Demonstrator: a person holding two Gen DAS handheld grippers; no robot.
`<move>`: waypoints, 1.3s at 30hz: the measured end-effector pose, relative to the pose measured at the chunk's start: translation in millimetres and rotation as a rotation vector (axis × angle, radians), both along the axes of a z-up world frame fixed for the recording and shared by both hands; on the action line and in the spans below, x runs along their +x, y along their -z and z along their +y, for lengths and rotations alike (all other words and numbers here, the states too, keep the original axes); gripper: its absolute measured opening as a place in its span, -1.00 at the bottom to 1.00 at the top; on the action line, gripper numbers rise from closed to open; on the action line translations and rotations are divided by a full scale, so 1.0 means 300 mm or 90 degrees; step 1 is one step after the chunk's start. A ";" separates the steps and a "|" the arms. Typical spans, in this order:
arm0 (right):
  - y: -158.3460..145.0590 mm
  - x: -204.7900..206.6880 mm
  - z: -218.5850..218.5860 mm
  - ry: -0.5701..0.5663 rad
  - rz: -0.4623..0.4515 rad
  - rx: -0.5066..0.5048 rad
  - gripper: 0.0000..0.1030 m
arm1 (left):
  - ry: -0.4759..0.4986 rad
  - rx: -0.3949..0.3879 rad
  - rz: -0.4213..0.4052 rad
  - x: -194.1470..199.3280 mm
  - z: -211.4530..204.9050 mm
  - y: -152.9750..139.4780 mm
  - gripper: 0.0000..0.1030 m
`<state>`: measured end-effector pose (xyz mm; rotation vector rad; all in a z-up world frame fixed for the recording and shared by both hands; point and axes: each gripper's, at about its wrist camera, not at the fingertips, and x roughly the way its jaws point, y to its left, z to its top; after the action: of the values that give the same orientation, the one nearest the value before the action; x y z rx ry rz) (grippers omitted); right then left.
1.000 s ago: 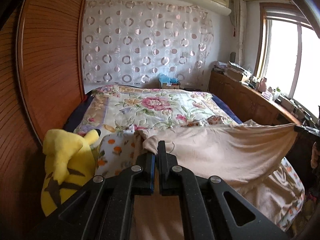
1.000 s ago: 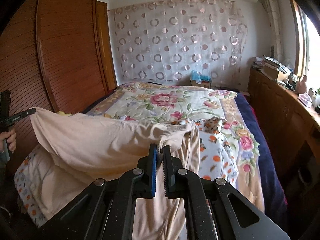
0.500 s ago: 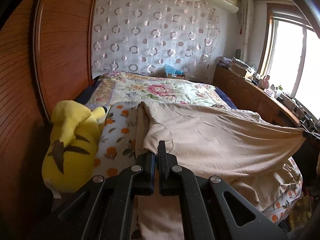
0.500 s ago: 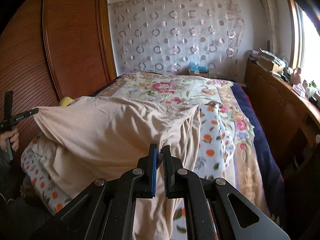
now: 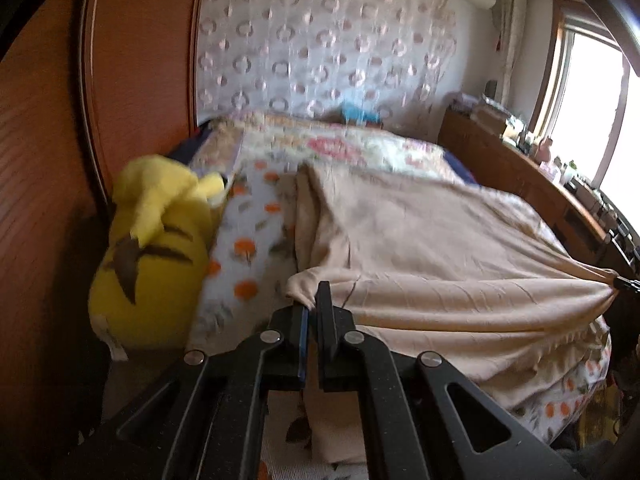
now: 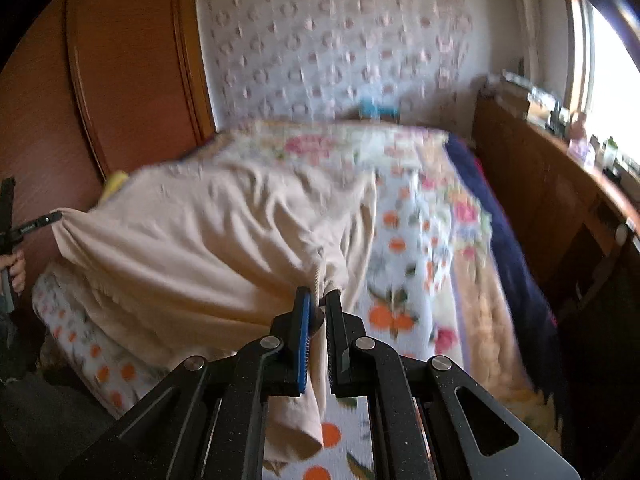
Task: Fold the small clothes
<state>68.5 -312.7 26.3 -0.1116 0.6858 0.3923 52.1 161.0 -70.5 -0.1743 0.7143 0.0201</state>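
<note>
A beige garment (image 5: pixel 432 248) is stretched across the near end of the bed, also seen in the right wrist view (image 6: pixel 224 236). My left gripper (image 5: pixel 314 304) is shut on its left corner. My right gripper (image 6: pixel 318 300) is shut on its right corner, with a strip of cloth hanging down between the fingers. The right gripper's tip shows at the far right of the left wrist view (image 5: pixel 624 282); the left gripper's tip shows at the far left of the right wrist view (image 6: pixel 38 224). The cloth lies low over the bed, its far edge resting on the bedding.
The bed has a floral quilt (image 6: pixel 332 148) and an orange-print sheet (image 5: pixel 248 236). A yellow plush toy (image 5: pixel 152 252) lies at the bed's left edge by the wooden wardrobe (image 5: pixel 136 80). A wooden cabinet (image 6: pixel 560 200) runs along the right under the window.
Both grippers have pulled the garment back toward the near edge of the bed and lowered it; it now lies flatter over the bedding. Both frames are blurred by motion.
</note>
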 end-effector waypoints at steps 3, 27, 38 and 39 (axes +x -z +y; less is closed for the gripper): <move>0.066 0.022 0.015 0.013 0.027 -0.037 -0.75 | 0.000 0.001 0.015 -0.006 -0.002 0.032 -0.84; 0.222 0.157 0.217 -0.039 0.036 -0.042 -0.10 | 0.005 0.046 0.041 -0.085 -0.095 0.090 0.39; 0.258 0.207 0.263 -0.069 0.036 -0.081 -0.04 | -0.008 0.034 0.059 -0.120 -0.078 0.125 0.39; 0.260 0.208 0.261 -0.074 0.037 -0.079 -0.01 | -0.009 0.033 0.058 -0.122 -0.077 0.125 0.39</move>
<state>130.8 -234.5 -51.6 -0.2593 0.7625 0.4653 15.4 137.9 -108.0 -0.1300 0.8033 0.0600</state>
